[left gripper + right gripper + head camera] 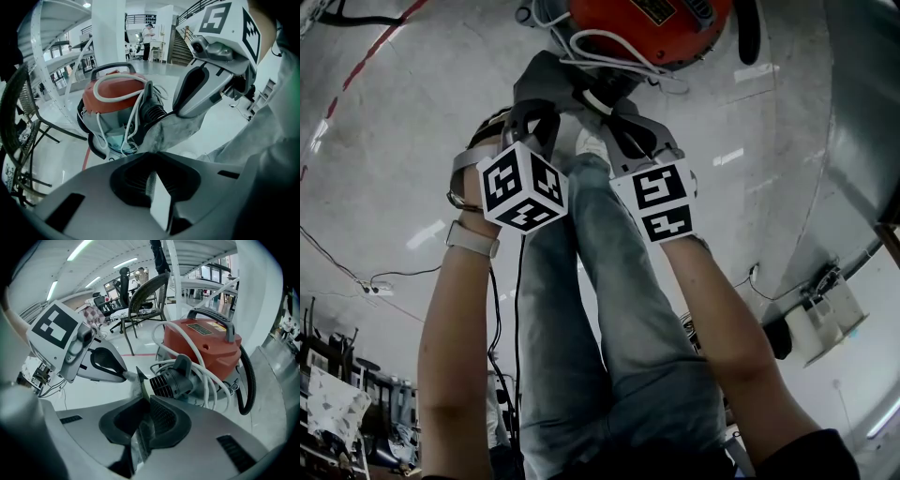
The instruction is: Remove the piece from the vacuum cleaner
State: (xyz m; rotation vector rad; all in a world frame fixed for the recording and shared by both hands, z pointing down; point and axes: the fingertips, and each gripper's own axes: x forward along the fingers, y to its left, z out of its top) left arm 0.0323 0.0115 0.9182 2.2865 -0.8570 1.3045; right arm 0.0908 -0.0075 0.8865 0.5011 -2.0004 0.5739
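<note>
We have the left claw (157, 183) and the right claw (143, 414) both pinching the grey piece (174, 131), which sits at the hose end (171, 380) of the red vacuum (112, 91).

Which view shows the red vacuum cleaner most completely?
The right gripper view: the vacuum cleaner shows its red body, handle, hose and white cord there. The head view cuts it off at the frame's top. In the left gripper view the gray piece covers part of it.
</note>
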